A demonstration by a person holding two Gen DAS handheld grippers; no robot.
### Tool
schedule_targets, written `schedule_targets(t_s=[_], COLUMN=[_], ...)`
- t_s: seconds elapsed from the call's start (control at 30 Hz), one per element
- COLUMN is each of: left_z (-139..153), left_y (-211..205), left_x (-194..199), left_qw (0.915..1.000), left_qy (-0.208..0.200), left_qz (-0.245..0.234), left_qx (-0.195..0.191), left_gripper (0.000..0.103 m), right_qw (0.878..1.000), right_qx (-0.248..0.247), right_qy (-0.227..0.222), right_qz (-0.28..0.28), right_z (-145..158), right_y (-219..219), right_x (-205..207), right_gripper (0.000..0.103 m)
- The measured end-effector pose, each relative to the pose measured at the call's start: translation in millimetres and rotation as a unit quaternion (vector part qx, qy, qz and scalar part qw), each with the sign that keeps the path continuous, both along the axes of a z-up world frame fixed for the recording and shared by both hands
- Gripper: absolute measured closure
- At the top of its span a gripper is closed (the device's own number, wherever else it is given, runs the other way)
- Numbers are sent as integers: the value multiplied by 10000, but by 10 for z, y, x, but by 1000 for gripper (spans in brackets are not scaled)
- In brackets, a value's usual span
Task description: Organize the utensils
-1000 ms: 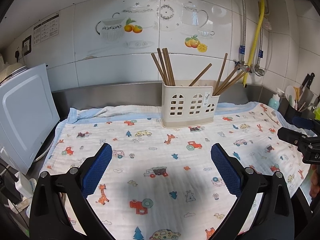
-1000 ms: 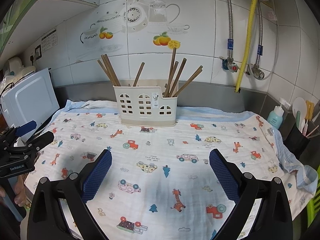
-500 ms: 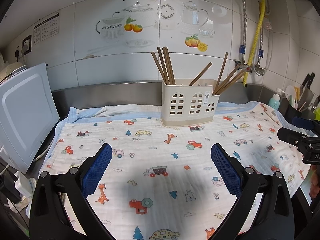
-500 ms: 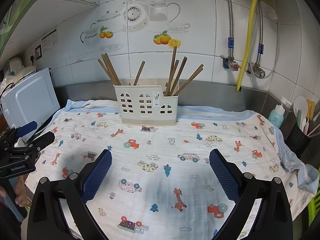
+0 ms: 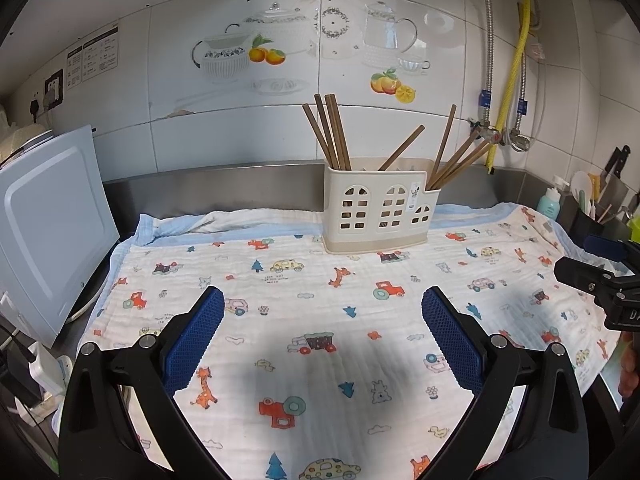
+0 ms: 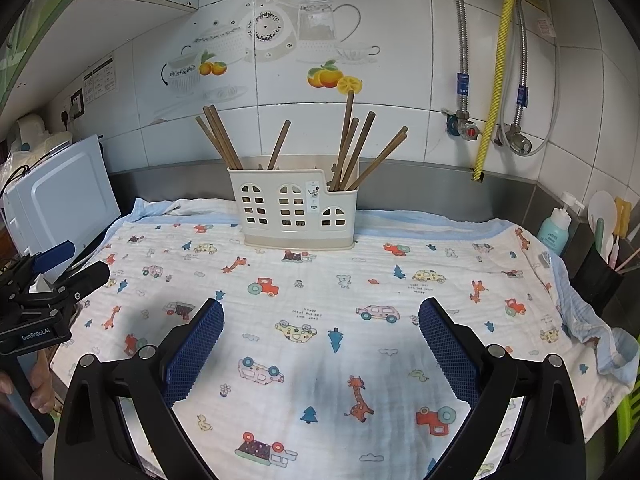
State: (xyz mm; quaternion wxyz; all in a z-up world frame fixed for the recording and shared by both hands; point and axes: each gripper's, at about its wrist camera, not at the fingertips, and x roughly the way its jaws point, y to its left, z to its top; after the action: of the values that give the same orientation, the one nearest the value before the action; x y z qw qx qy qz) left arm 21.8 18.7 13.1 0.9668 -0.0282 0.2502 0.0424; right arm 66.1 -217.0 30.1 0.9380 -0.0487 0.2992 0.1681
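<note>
A cream plastic utensil holder (image 5: 378, 208) with window-shaped holes stands upright at the back of a printed cloth (image 5: 320, 320); it also shows in the right wrist view (image 6: 294, 214). Several brown wooden chopsticks (image 5: 332, 132) lean in its compartments, in a left group, one in the middle and a right group (image 6: 356, 148). My left gripper (image 5: 320, 336) is open and empty above the cloth, well short of the holder. My right gripper (image 6: 320, 340) is open and empty too. Each gripper shows at the edge of the other's view (image 5: 600, 276) (image 6: 48, 280).
A white appliance (image 5: 44, 232) stands at the cloth's left edge. A teal pump bottle (image 6: 556, 224) and a dark pot of utensils (image 6: 600, 276) stand at the right. Pipes and a yellow hose (image 6: 494, 72) run down the tiled wall. A steel backsplash lies behind the holder.
Both views have shifted very slightly; the holder and chopsticks stand as before. Both grippers stay open and empty.
</note>
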Motion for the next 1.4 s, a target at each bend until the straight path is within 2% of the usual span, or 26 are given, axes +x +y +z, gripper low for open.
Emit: schedule_targets(t_s=[1.4], left_z=[60], left_y=[-100], left_x=[-11], left_qw=[9999], left_qy=[-106], left_qz=[-56], left_qx=[74], left_gripper=[5], right_qw=[9999], right_qx=[98], right_qy=[-19], right_qz=[-22], right_z=[44], right_y=[-56], right_x=[4], right_gripper=[8])
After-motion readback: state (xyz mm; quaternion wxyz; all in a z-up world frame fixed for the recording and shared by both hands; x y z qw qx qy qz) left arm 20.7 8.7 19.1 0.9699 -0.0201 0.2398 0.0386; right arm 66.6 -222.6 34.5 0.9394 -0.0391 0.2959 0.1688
